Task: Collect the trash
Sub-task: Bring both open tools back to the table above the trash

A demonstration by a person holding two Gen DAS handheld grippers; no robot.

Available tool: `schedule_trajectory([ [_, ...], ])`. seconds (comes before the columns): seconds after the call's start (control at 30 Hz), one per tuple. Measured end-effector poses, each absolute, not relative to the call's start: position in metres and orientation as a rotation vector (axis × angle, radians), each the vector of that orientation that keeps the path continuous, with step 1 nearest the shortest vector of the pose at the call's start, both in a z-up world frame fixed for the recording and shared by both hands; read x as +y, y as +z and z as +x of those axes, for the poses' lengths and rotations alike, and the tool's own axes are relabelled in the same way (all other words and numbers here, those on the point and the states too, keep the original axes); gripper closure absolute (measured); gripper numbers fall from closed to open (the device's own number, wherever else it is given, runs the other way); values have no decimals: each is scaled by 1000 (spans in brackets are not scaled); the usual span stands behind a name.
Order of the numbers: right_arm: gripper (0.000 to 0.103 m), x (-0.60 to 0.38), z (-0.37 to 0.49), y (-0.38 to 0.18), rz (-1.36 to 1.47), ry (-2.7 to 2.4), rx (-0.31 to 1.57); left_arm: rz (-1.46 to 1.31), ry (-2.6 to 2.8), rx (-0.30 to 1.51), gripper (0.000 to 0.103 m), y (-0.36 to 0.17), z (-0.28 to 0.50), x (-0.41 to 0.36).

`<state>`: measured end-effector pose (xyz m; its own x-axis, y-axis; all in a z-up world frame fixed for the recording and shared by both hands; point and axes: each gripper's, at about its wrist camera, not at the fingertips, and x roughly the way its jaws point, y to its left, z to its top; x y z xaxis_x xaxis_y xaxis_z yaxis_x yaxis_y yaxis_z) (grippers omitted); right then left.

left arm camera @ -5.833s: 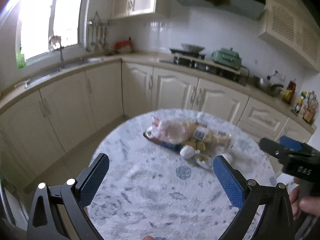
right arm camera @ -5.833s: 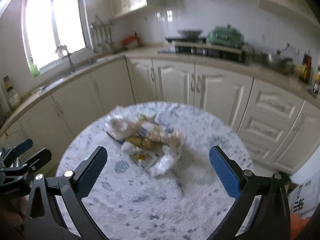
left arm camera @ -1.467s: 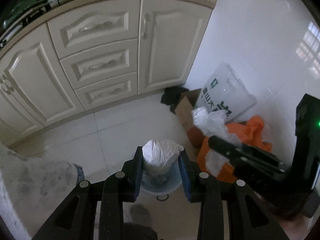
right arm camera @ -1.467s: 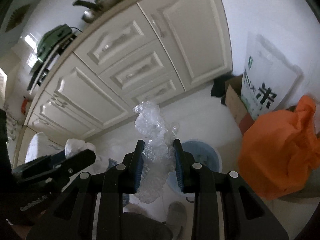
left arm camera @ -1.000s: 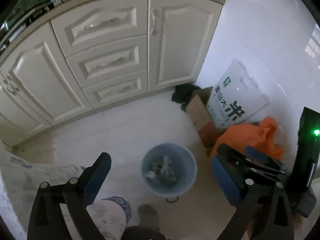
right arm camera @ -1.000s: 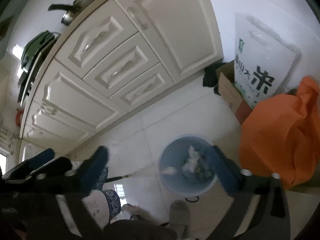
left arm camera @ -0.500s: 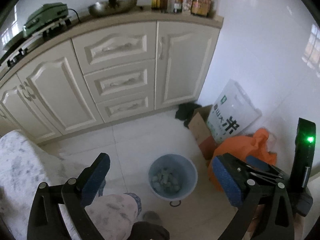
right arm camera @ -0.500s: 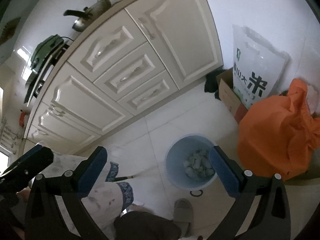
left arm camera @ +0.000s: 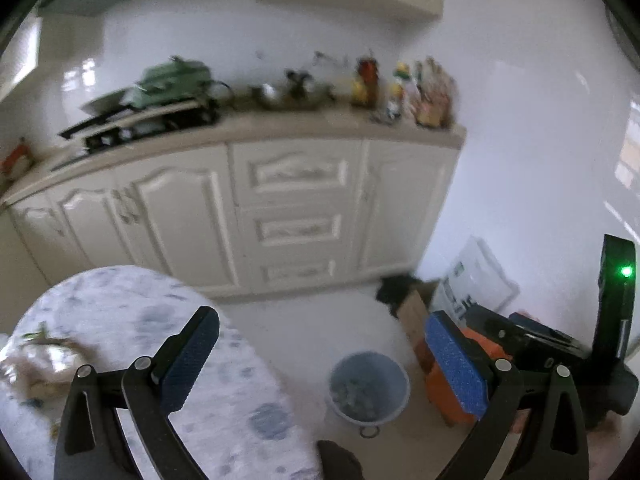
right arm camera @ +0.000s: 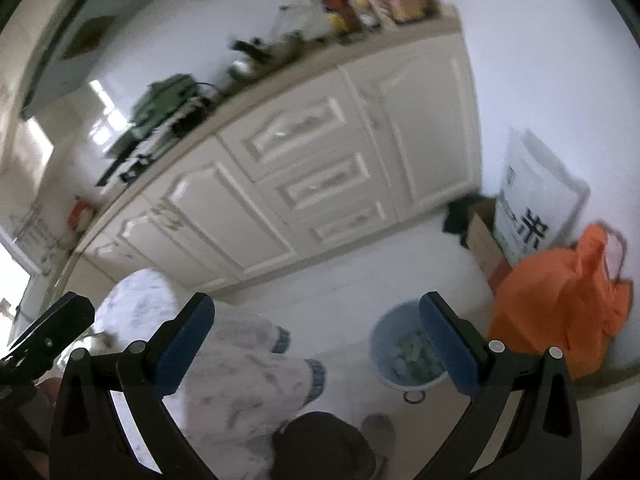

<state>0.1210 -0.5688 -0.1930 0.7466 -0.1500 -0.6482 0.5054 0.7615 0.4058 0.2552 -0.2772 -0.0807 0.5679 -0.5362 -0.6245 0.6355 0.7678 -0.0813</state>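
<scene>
Both the left gripper (left arm camera: 322, 356) and right gripper (right arm camera: 316, 336) gape empty; remaining wrappers (left arm camera: 38, 360) on the table (left arm camera: 224, 400) at near left look light, crinkly, best pinched mid-bunch.

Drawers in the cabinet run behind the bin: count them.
3, stacked in one column: top drawer, middle drawer and bottom drawer. The blue bin stands on the floor in front. More may lie outside the frame.

Left hand-held gripper (left arm camera: 322, 360) and right hand-held gripper (right arm camera: 316, 340) are both spread wide with nothing between their blue pads.
</scene>
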Motion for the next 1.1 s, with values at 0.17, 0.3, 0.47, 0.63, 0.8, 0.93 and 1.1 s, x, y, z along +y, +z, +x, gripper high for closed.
schedule_trajectory([
  [0.17, 0, -521, 139, -156, 525, -300, 585, 106, -581, 586, 1, -53, 224, -199],
  [0.3, 0, -480, 152, -129, 449, -224, 548, 77, -493, 531, 1, -38, 201, -144],
  [0.47, 0, -418, 163, -101, 352, -132, 510, 23, -385, 490, 1, -27, 162, -78],
  [0.63, 0, -362, 166, -79, 261, -57, 475, -17, -268, 441, 1, -17, 111, -19],
  [0.8, 0, -312, 164, -62, 175, 10, 445, -50, -171, 395, 1, -12, 57, 8],
  [0.93, 0, -276, 162, -58, 144, 69, 432, -76, -112, 369, 1, -17, 20, 22],
  [1.1, 0, -243, 162, -63, 111, 140, 443, -83, -46, 355, 1, -25, -7, 22],
])
